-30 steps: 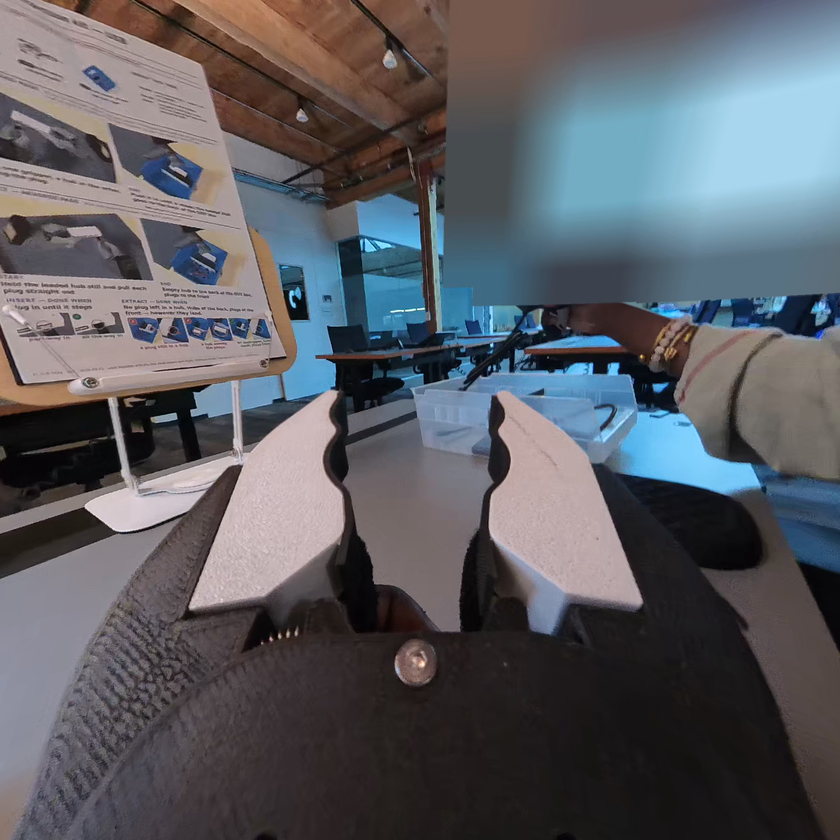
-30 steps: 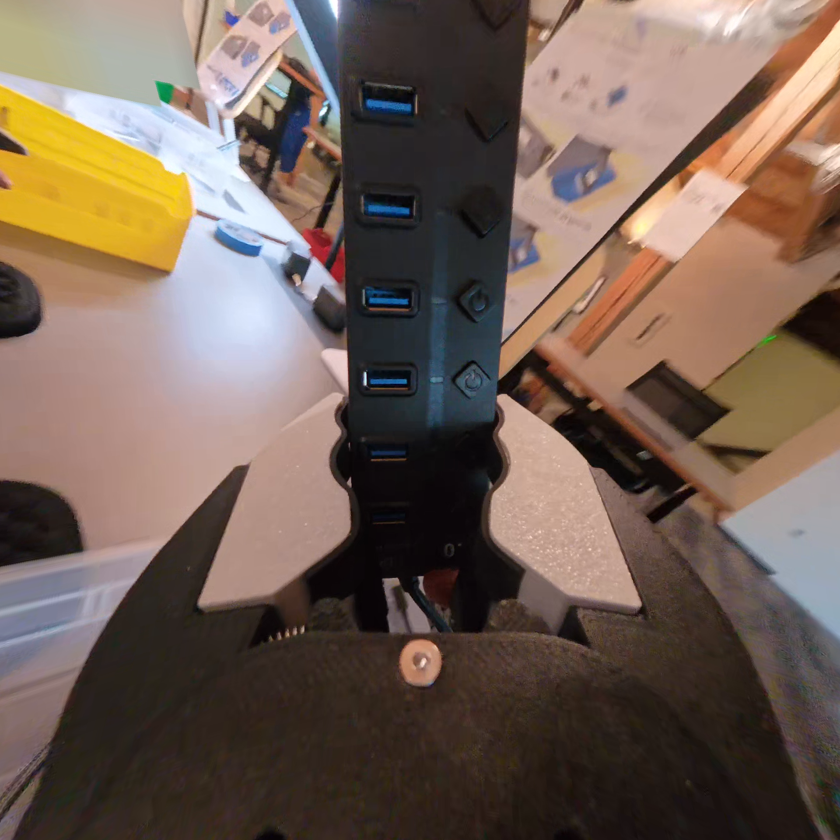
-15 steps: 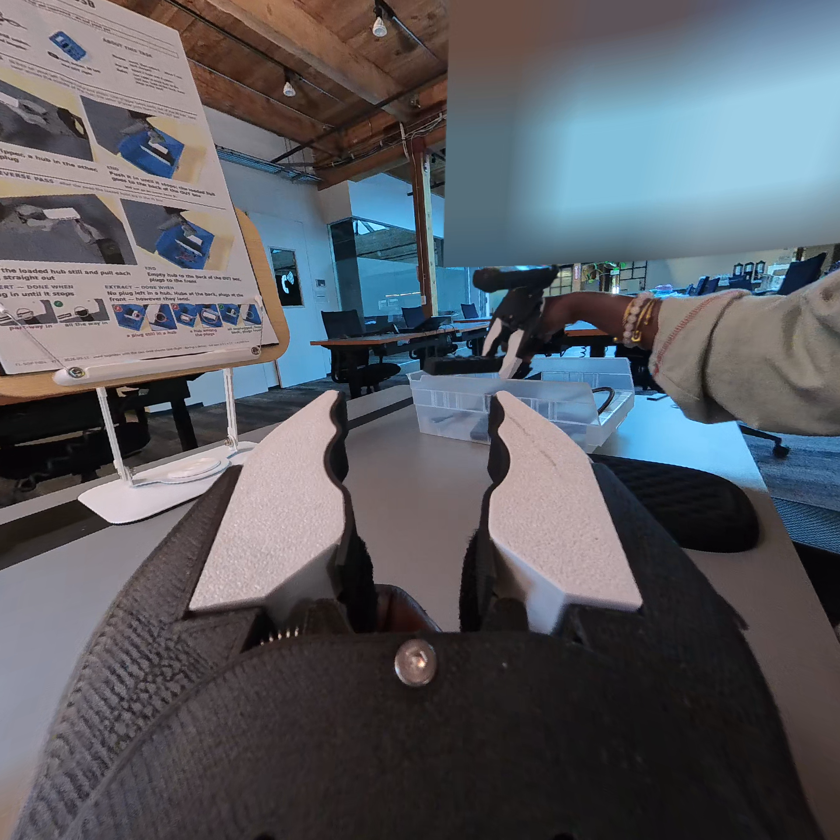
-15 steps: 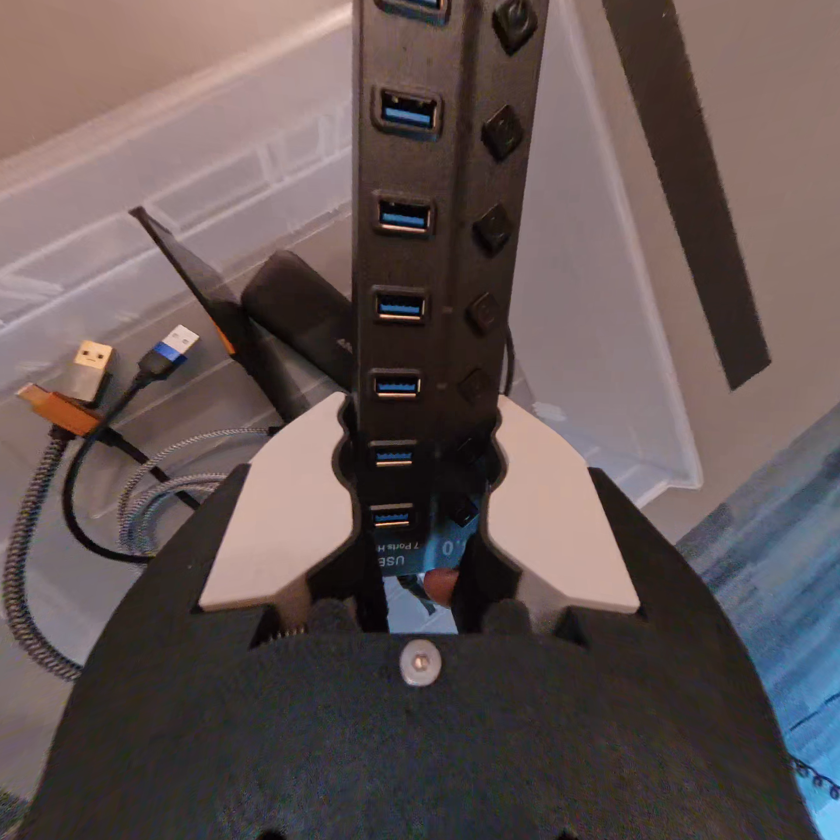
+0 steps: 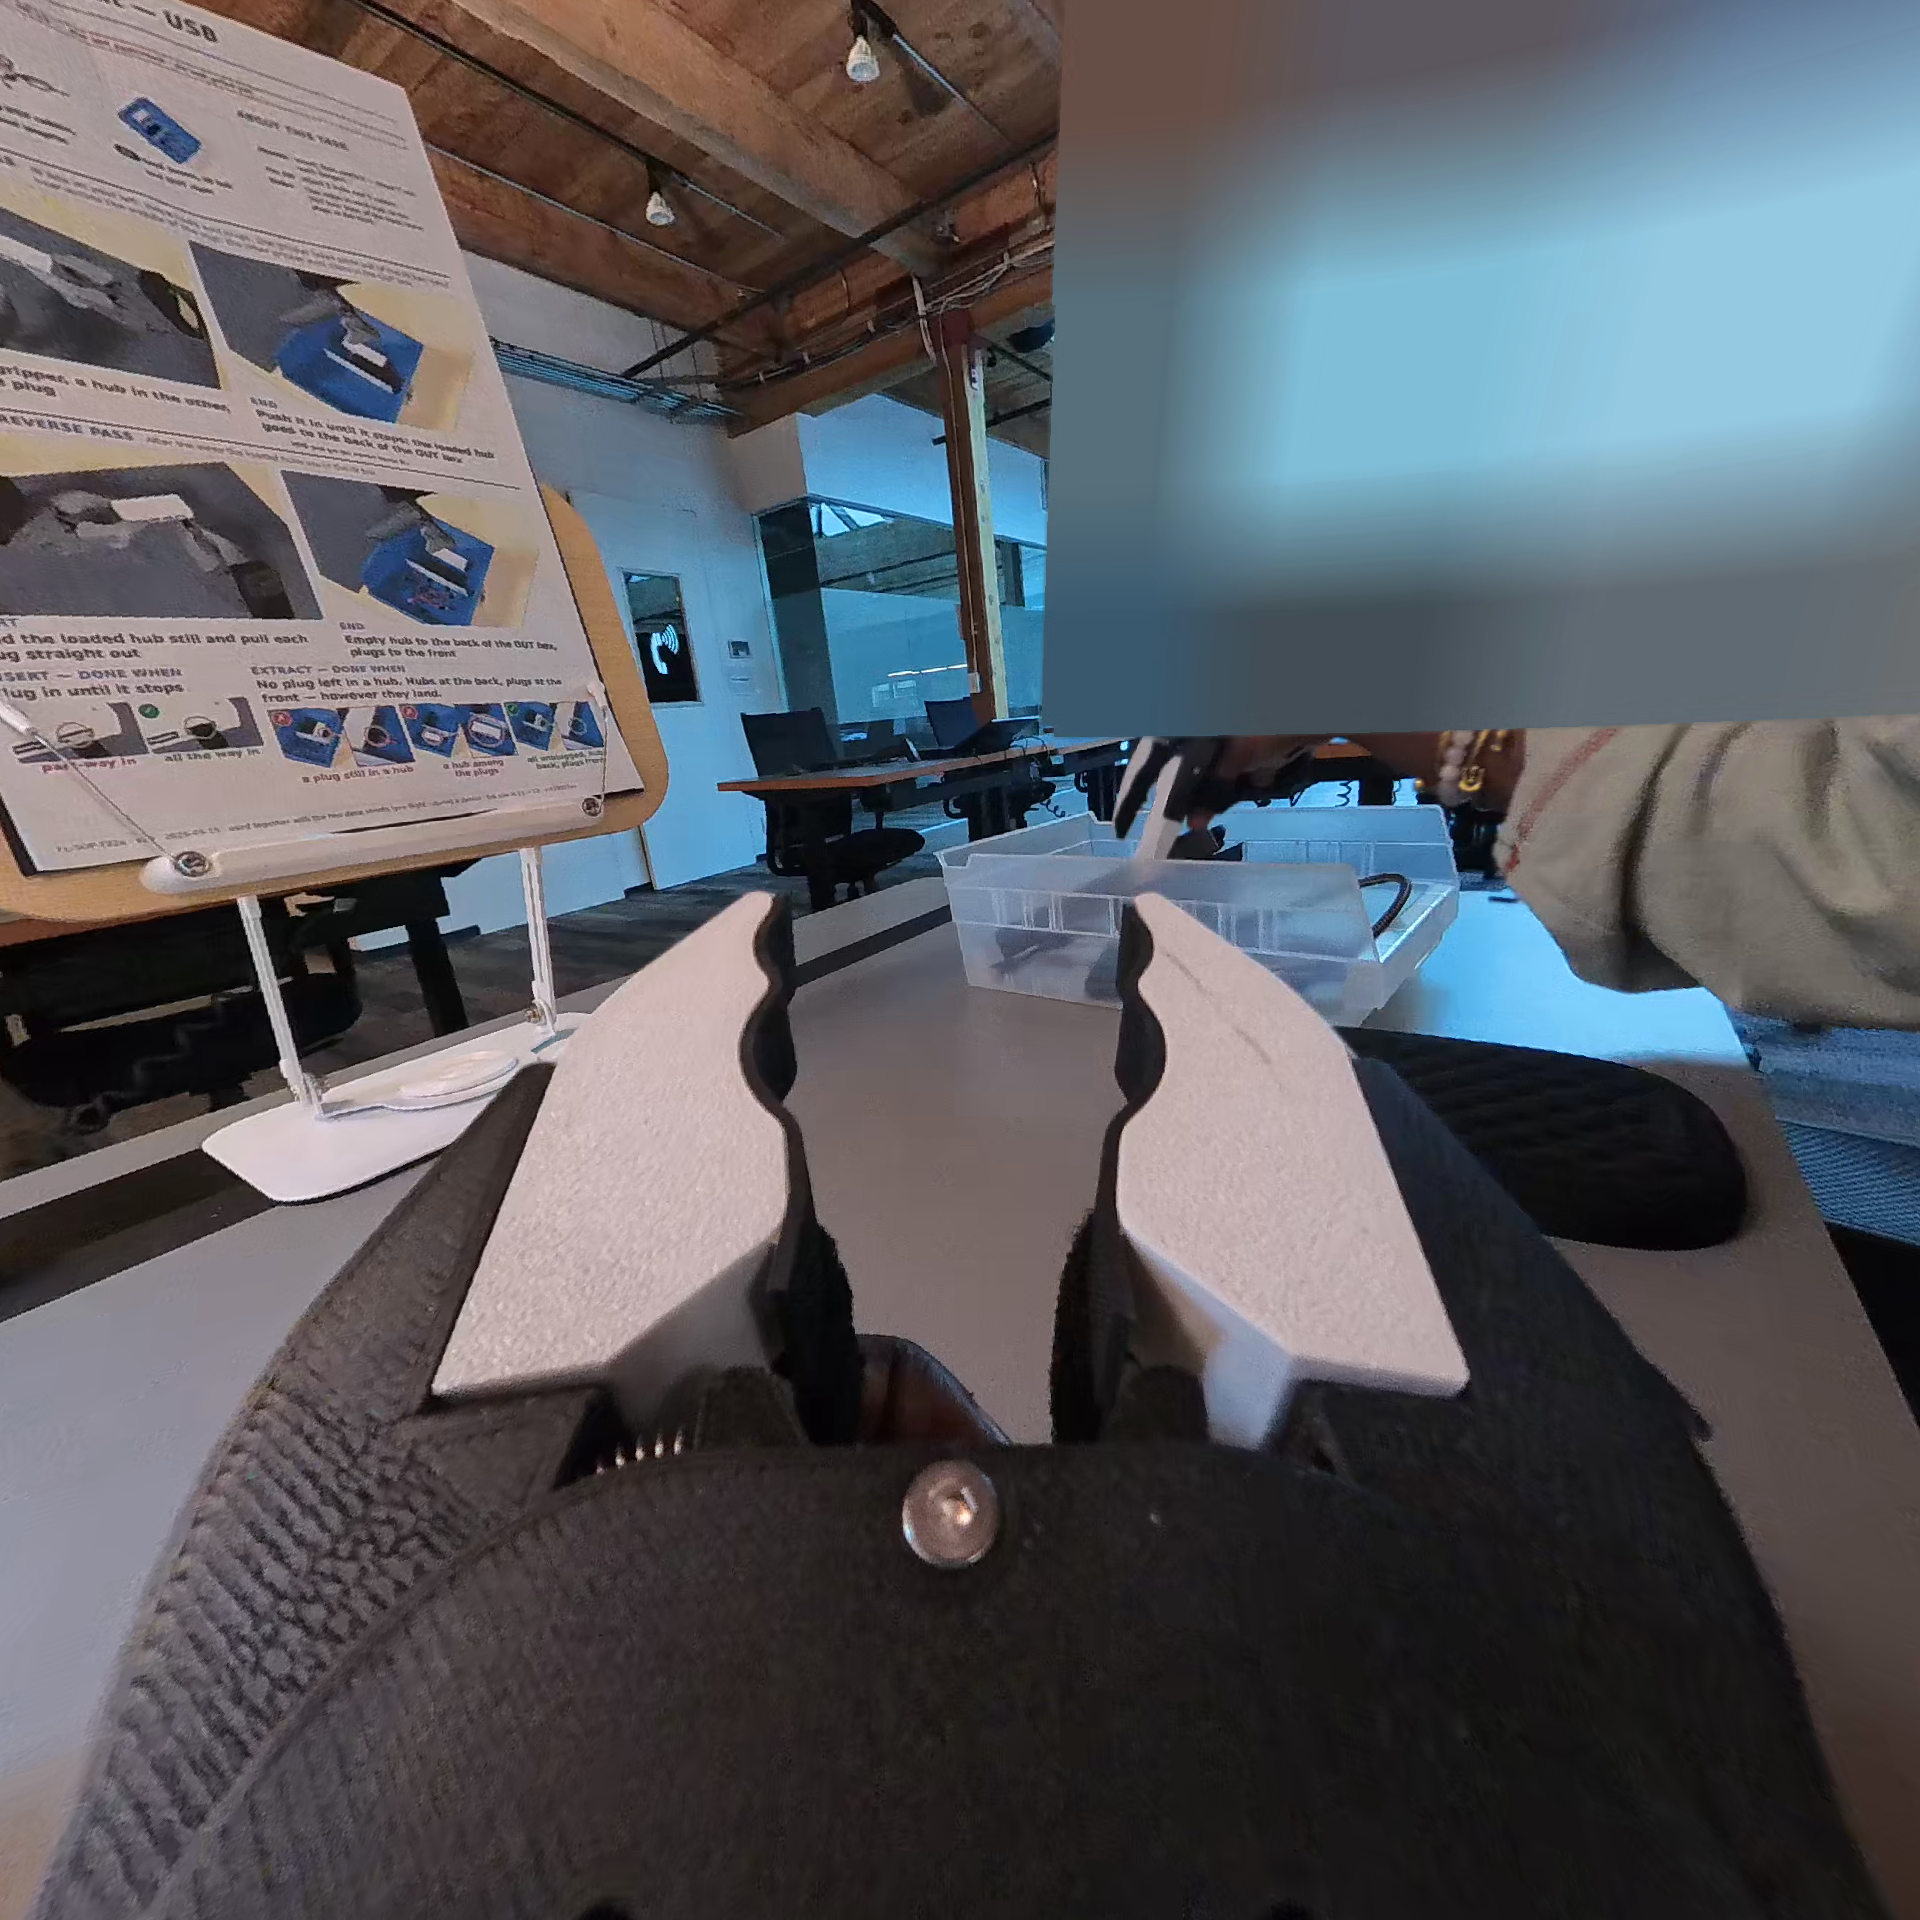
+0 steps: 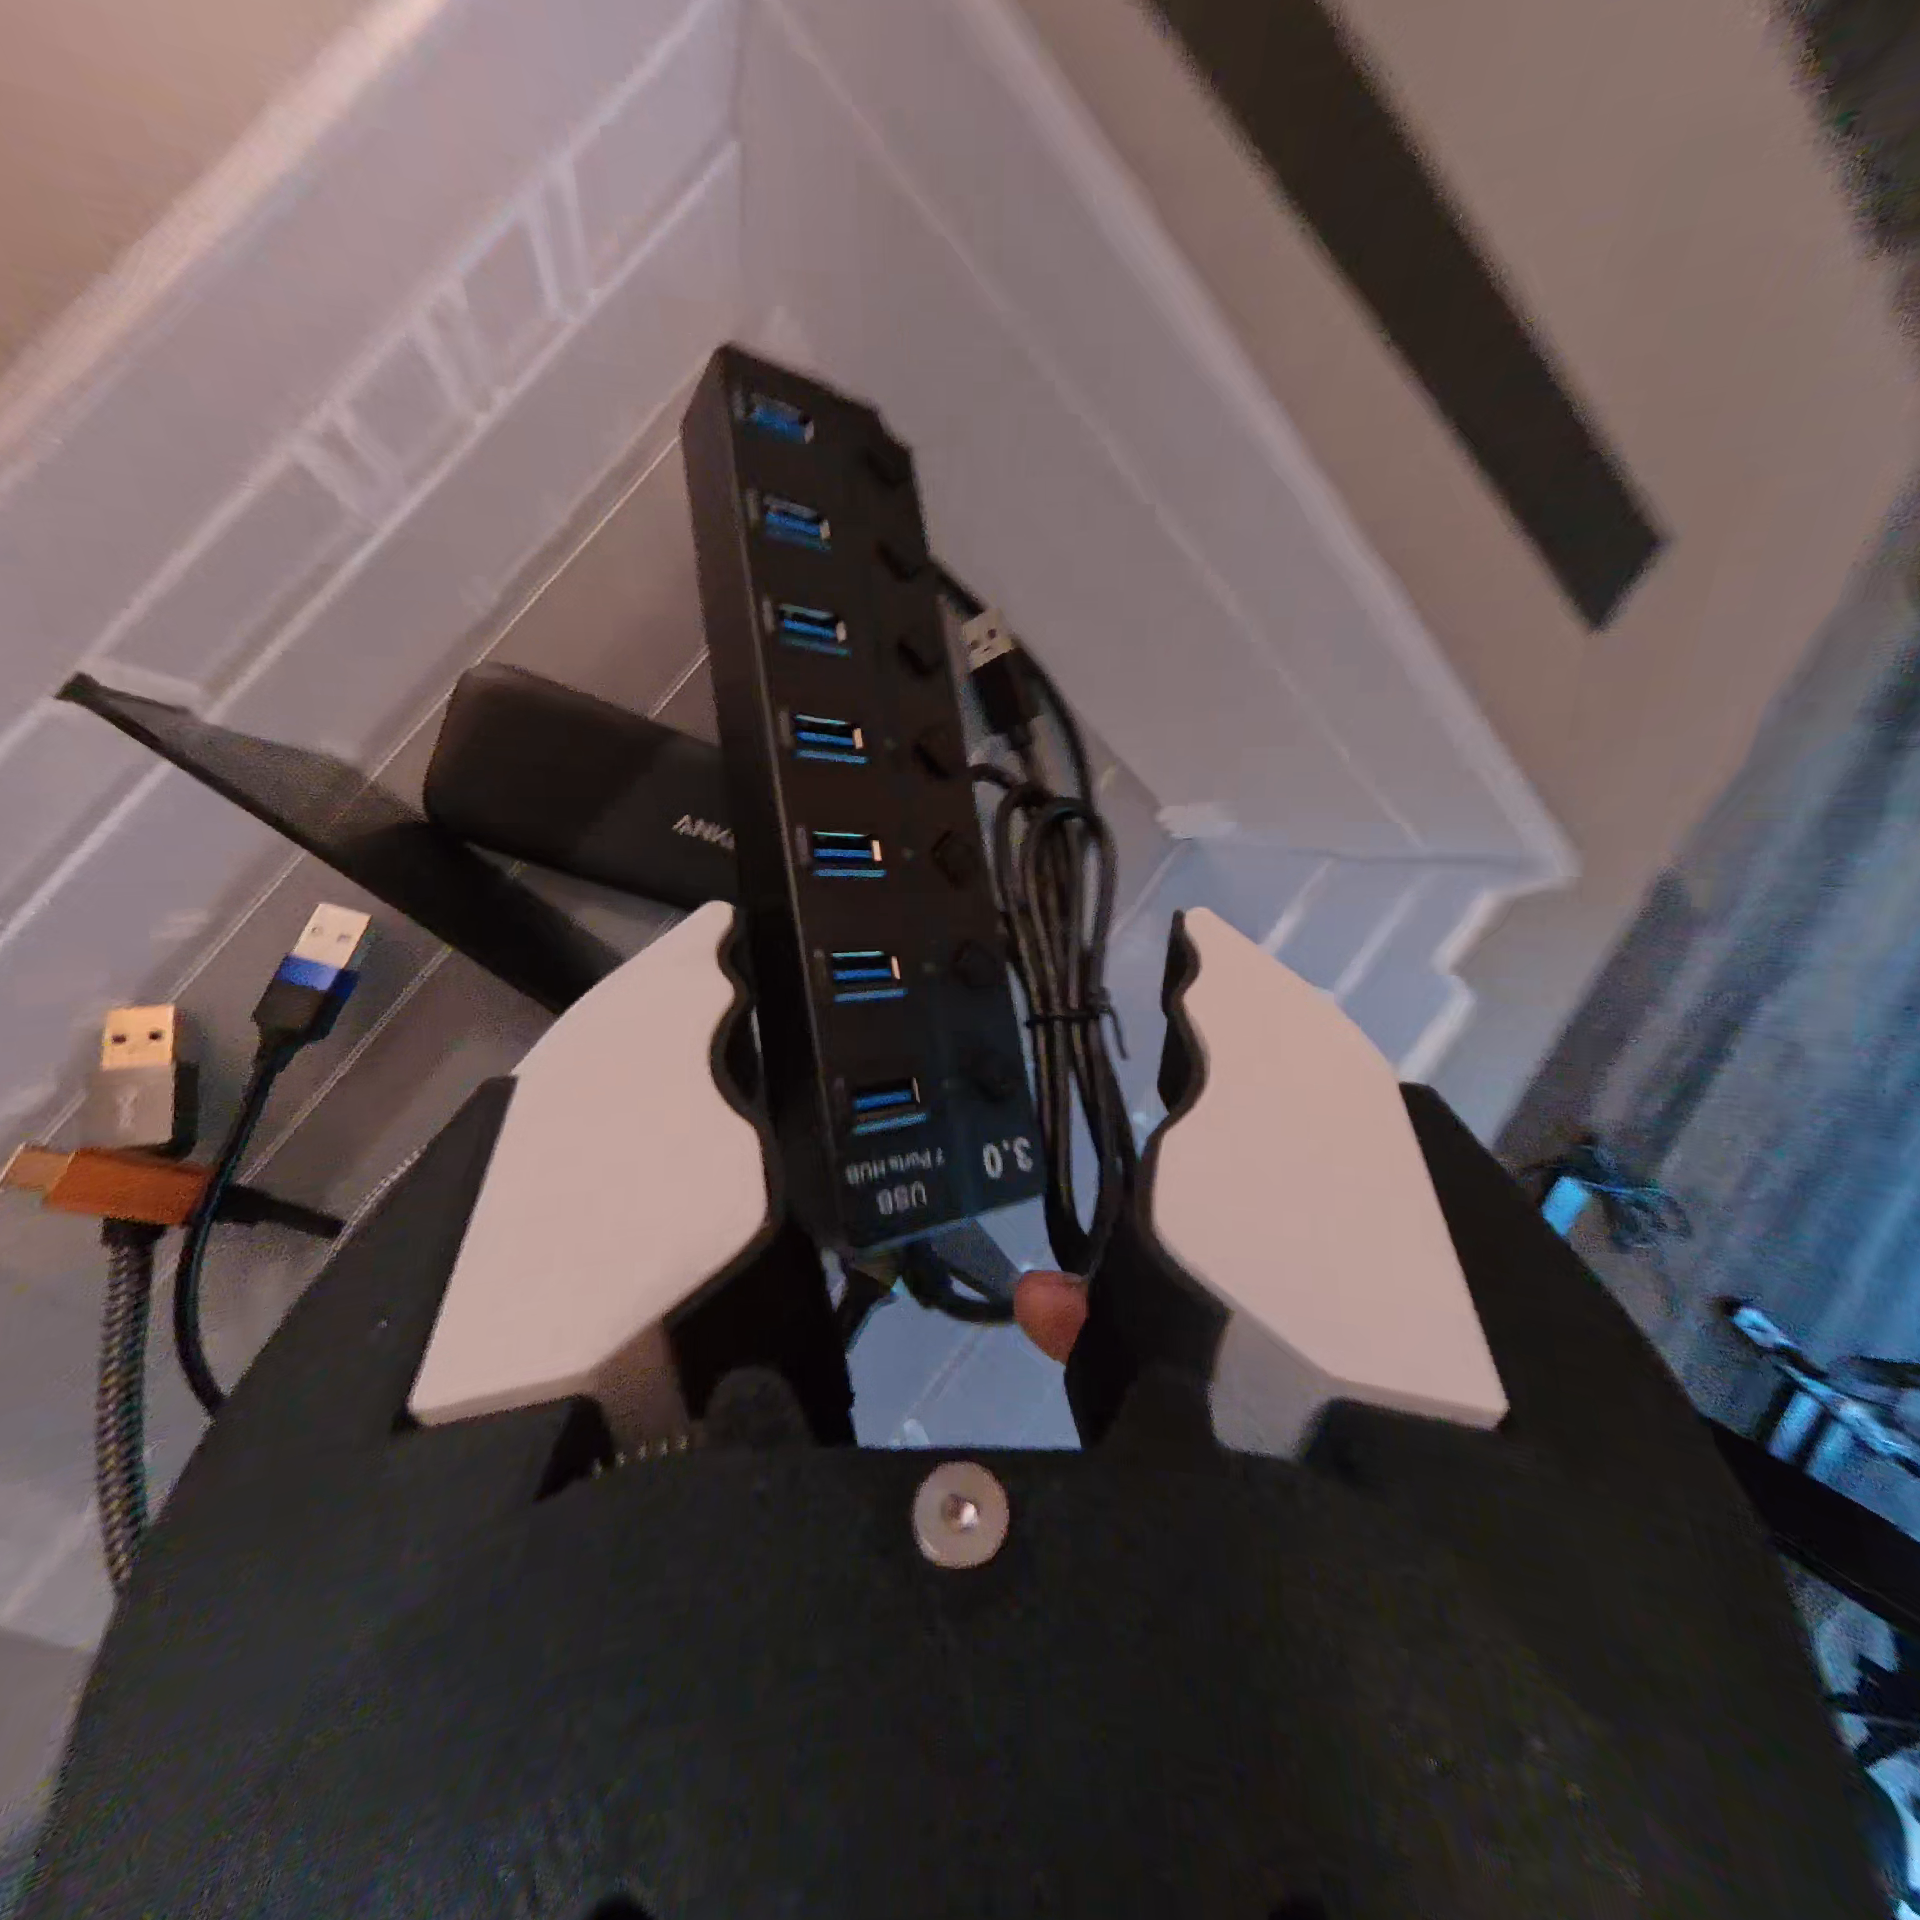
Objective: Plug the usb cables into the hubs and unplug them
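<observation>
My right gripper point(image 6: 954, 920) is open over the clear bin point(image 6: 416, 364). A long black USB hub point(image 6: 821, 727) with several blue ports lies tilted between its spread fingers, with its bundled black cable point(image 6: 1060, 935) beside it. The hub leans toward the left finger; whether they touch is unclear. Two other black hubs point(image 6: 561, 769) lie behind it. Three loose USB plugs, one blue-collared point(image 6: 312, 966), one grey point(image 6: 135, 1060) and one copper point(image 6: 104, 1184), lie at the bin's left. My left gripper point(image 5: 951, 914) is open and empty above the grey table point(image 5: 935, 1091), short of the bin point(image 5: 1039, 935).
An instruction sheet on a white stand point(image 5: 260, 468) is at the left. A black padded rest point(image 5: 1558, 1132) lies right of my left gripper. A person's sleeve point(image 5: 1714, 862) reaches over the bin with my right gripper point(image 5: 1164, 800). A dark strip point(image 6: 1403, 260) crosses the table. Some 50 centimeters of space lies between my two pairs of fingers. The long black USB hub point(image 6: 821, 727) is about 4 centimeters from my right fingertips and 45 centimeters from my left. From my right tips it is roughly 12 centimeters to the copper point(image 6: 104, 1184); from my left, 35 centimeters.
My right gripper swung down with the hub into the clear bin, then opened and let go of it; the hub now lies tilted. My left gripper has stayed open and nearly still.
</observation>
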The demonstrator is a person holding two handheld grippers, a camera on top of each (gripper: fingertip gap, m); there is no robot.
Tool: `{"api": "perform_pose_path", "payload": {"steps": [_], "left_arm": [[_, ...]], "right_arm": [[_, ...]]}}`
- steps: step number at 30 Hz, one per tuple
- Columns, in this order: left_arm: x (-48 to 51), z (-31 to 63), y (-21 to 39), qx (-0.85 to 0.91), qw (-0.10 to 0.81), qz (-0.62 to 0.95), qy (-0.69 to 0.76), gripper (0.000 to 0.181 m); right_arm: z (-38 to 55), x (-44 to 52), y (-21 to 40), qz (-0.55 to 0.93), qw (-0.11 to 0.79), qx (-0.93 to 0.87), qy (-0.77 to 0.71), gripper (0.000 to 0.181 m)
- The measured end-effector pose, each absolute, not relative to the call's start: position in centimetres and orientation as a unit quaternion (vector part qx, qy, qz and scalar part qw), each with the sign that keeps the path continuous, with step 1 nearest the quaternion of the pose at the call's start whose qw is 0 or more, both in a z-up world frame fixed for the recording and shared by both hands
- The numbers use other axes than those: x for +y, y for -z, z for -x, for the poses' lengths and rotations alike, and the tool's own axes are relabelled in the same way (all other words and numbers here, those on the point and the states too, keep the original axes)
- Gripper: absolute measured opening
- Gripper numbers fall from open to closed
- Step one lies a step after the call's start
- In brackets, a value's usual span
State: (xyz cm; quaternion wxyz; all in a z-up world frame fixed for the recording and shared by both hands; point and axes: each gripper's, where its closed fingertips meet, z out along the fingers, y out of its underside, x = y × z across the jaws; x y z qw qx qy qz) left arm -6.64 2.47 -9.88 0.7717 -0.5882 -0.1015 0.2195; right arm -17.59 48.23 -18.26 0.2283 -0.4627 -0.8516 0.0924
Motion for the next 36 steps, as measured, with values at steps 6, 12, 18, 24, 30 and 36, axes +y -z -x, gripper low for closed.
{"api": "perform_pose_path", "payload": {"steps": [6,12,18,24,30,36], "left_arm": [[2.7,6.6,10.0,-0.099,0.769,0.593,-0.218,0.060],[2.6,6.8,10.2,-0.101,0.762,0.597,-0.230,0.060],[2.4,6.5,10.1,-0.098,0.762,0.599,-0.226,0.060],[-1.4,5.8,7.7,-0.077,0.692,0.659,-0.286,0.064],[-14.4,4.6,9.8,-0.138,0.440,0.801,-0.383,0.072],[-23.9,5.5,16.6,-0.289,0.327,0.837,-0.331,0.071]], "right_arm": [[17.0,47.6,14.1,0.446,0.338,-0.817,-0.141,0.089],[12.9,42.5,11.0,0.422,0.349,-0.792,-0.270,0.098],[3.2,32.5,13.1,0.304,0.281,-0.835,-0.363,0.111],[0.8,30.2,21.5,0.309,0.257,-0.888,-0.224,0.112],[1.7,30.7,22.4,0.312,0.278,-0.891,-0.180,0.102],[3.2,31.6,21.7,0.313,0.330,-0.876,-0.163,0.058]]}}
